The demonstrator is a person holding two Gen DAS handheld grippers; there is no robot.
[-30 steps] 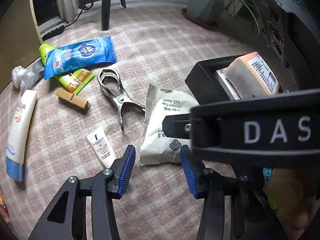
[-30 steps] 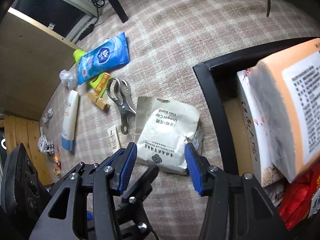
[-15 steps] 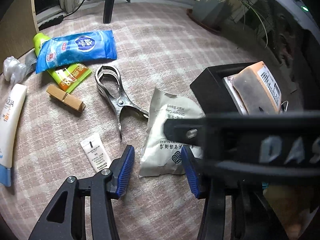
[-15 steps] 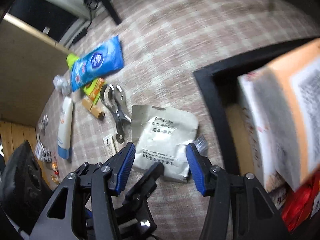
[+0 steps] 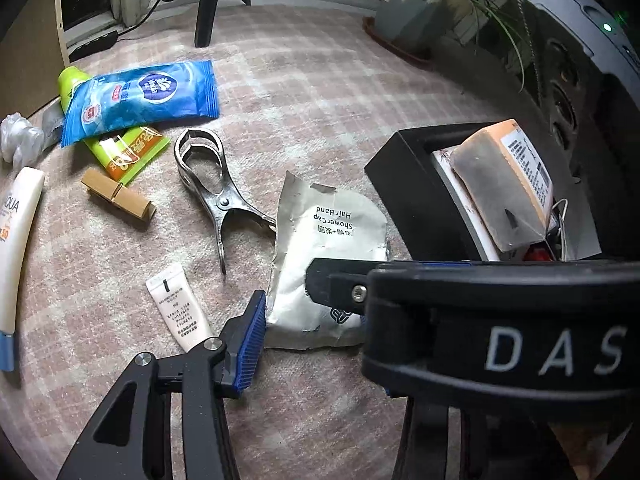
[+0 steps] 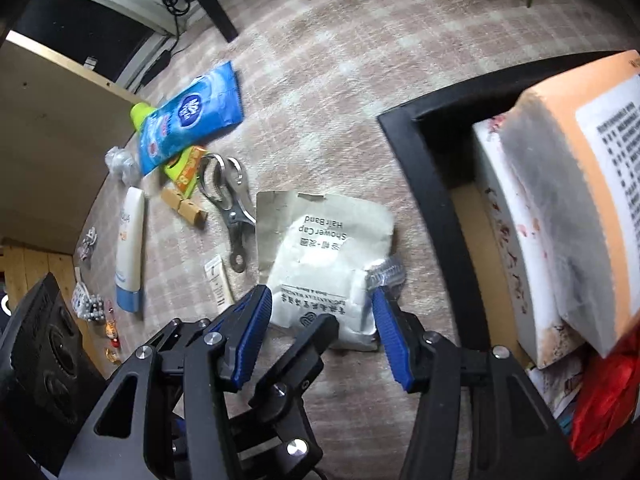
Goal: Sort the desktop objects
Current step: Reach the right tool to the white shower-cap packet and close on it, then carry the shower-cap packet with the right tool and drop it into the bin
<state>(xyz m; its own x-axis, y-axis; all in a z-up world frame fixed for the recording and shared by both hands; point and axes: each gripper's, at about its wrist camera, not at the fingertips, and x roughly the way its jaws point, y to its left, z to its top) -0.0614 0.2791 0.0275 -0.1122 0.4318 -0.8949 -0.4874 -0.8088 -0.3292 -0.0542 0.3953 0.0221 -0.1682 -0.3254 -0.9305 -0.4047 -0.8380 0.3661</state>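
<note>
Shower-cap sachet (image 6: 320, 256): flat silvery-white paper pouch, printed "Shower Cap / Hair Band", lying on the checked cloth of the desk, just beside the near-left corner of the black organiser box (image 6: 424, 168).
Condition: top edge torn open, surface creased; small clear plastic bit poking out at the lower right corner.
Handling, as judged: very light, soft and limp, likely to fold or sag once lifted; thin enough to slip under a pad instead of between 2 of them. Not fragile.
Where to take hold: across the lower, fuller half, 1 pad on each long side, or by a raised crease; torn top best avoided, contents could spill.
Right gripper (image 6: 320, 332): spread wide, nothing held, blue pads (image 6: 250, 334) straddling the sachet's near edge, apparently just above it.
Left gripper (image 5: 312, 332): only 1 blue pad visible, beside the sachet's left edge; the other side hidden behind the right gripper's black body, so opening cannot be told.
Neighbours: metal clamp (image 5: 212, 188) touching the sachet's left edge; small white tube (image 5: 178, 308) near the left pad; wooden peg (image 5: 118, 198), blue wipes pack (image 5: 140, 100) and sunscreen tube (image 5: 18, 248) well apart toward the left edge.
Risk: clamp handle snagging on a sideways drag; straight lift looks safer.
Destination, as judged: the organiser box, already holding an orange-edged packet (image 5: 504, 180).
</note>
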